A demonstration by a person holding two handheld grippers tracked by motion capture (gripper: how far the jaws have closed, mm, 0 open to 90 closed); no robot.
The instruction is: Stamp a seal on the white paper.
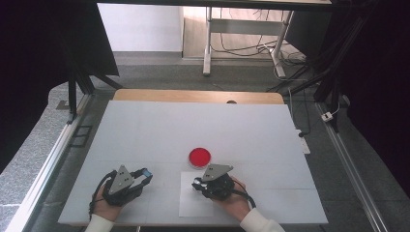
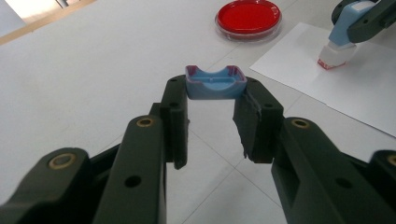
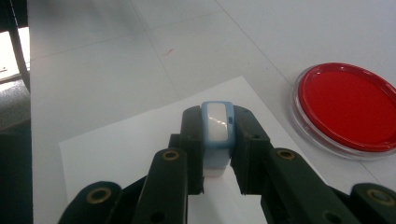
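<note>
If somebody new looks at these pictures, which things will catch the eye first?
The round red ink pad near the table's middle stands out most. Just before it, the right tongs press a blue stamp onto a white paper sheet, while the left tongs hold its blue cap.

In the right gripper view we cannot see the stamp's (image 3: 217,135) lower end, hidden between the right tool's (image 3: 217,154) jaws, and the red ink pad (image 3: 348,108) is cut by the right edge. In the high view the blue cap (image 1: 146,172) is too small to read
</note>
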